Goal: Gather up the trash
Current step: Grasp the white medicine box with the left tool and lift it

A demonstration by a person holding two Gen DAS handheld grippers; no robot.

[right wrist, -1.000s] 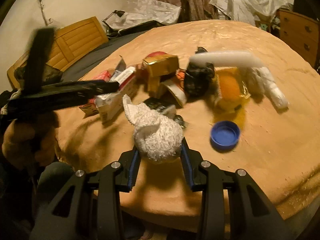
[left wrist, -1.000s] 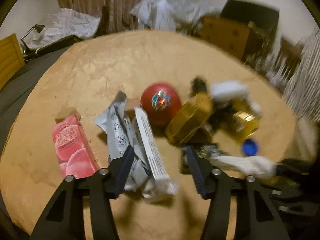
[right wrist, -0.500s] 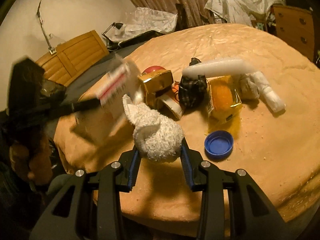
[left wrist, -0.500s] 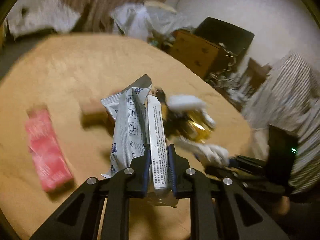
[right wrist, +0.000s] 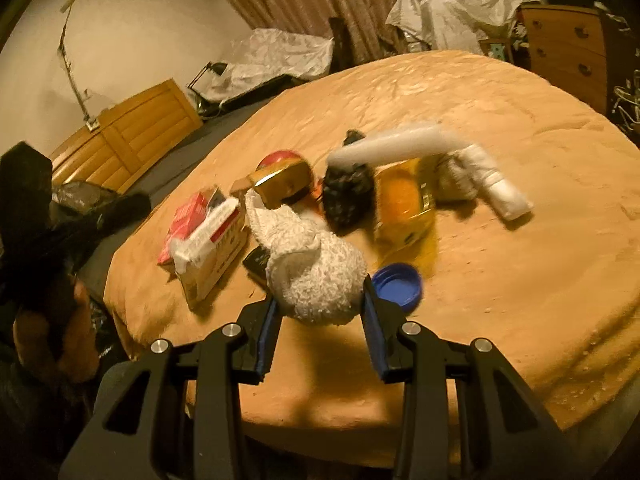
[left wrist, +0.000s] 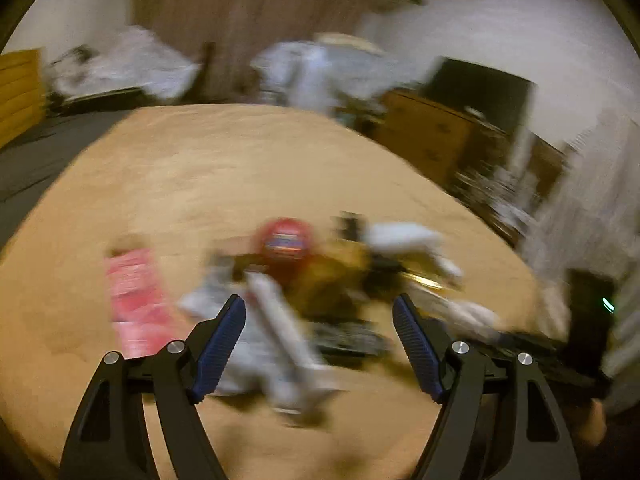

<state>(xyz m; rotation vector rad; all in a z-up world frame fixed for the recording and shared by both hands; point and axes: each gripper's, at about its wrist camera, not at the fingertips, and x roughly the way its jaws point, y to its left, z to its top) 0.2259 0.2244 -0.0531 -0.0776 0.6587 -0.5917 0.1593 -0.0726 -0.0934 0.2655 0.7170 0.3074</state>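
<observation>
The trash lies in a heap on a tan round table [right wrist: 500, 300]. My right gripper [right wrist: 320, 300] is shut on a crumpled white paper towel [right wrist: 316, 276], held just above the table's near edge. The left wrist view is blurred. My left gripper [left wrist: 318, 304] stands wide open over a white and silver wrapper [left wrist: 280, 332] that lies on the table, the same wrapper [right wrist: 212, 240] seen from the right. A pink carton [left wrist: 136, 300] lies left of it. Behind are a red round pack [right wrist: 280, 158], a gold box [right wrist: 280, 184], a black wad [right wrist: 348, 192] and an orange packet [right wrist: 404, 204].
A blue cap [right wrist: 398, 286] lies just right of the paper towel. A white foam tube [right wrist: 400, 144] and a white roll [right wrist: 500, 188] lie at the back of the heap. A wooden dresser [right wrist: 568, 52] stands beyond the table. A person's hand [right wrist: 48, 328] is at the left.
My left gripper shut on the white wrapper and lifted it, then opened wide; the wrapper now lies on the table again. The right gripper still holds the paper towel.
</observation>
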